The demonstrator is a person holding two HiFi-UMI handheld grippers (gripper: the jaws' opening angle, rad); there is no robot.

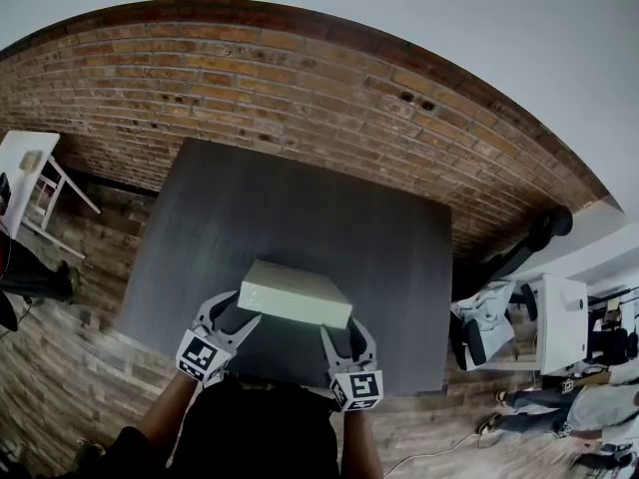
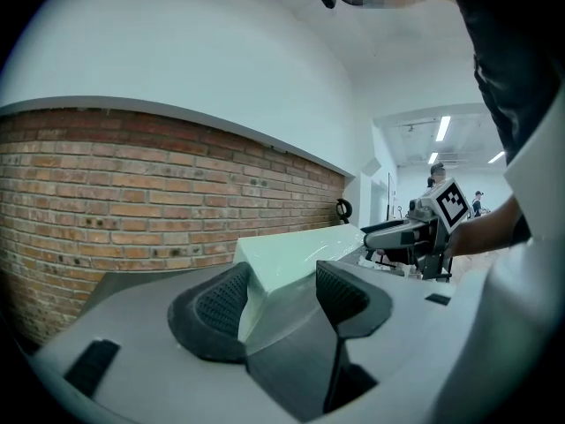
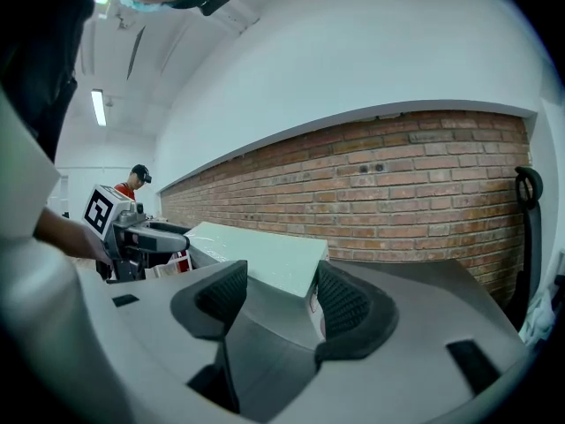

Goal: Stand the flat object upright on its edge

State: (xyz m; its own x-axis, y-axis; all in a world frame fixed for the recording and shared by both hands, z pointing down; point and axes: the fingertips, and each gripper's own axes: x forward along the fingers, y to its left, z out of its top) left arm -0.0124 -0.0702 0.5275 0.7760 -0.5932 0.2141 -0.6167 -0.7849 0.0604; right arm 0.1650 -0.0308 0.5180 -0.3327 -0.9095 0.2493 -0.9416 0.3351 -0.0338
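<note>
Box point(image 1: 295, 289) – pale, rectangular, broad and shallow – lies on its wide face on the dark surface point(image 1: 250, 208), near the front edge and close to the person, well clear of the brick wall point(image 1: 300, 98) behind. Left gripper point(image 2: 282, 297) sits at the near-left corner, fingers apart with that corner poking in between them. One pad looks close against the side face, but I cannot tell whether it presses. Right gripper point(image 3: 282, 297) mirrors it at the near-right corner, fingers wide, one pad beside the labelled end face and the other in front of the long face. No firm clamp shows there either. Handling, as a judgement: crisp edges and flat panels suggest stiff carton, probably light for its bulk, so it should tip as one rigid piece without sagging. Its top has a slight sheen, maybe film or coated card, so pads could slide on it. Squeezing across a corner looks poor – the fingers would wedge and skid off. Better hold: pinch the shallow thickness at the two near corners or along the near edge, then pivot on the far long edge. Once up, the narrow edge gives a slim footing, so I would let go slowly with both sides steadied. Hard pinching might dent the card.
</note>
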